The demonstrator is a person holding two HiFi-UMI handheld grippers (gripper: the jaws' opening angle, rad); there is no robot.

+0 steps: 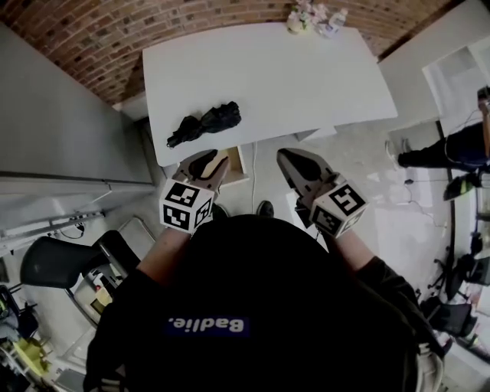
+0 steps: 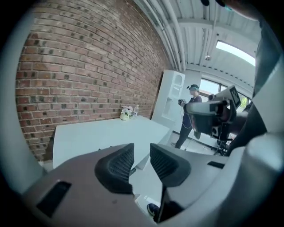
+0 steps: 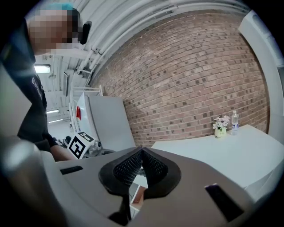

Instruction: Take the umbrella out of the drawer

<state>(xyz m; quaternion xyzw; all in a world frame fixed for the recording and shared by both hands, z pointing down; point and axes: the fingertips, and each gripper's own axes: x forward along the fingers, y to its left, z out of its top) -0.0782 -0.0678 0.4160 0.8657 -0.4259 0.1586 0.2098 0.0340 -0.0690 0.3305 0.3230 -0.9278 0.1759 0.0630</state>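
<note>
Left gripper [image 2: 142, 153]: stands raised in front of the body, jaws only a narrow gap apart, nothing between. Right gripper [image 3: 141, 154]: beside it, jaws pressed together, empty. Just beyond the left one, under the table edge, drawer [image 1: 236, 162] with a wood-coloured inside. On the white table [image 1: 291, 76], near its front left corner, lies the black folded umbrella [image 1: 205, 122]. At the far edge, flowers [image 1: 305, 15] and bottle [image 1: 335, 21]; behind, brick wall [image 1: 115, 38].
</note>
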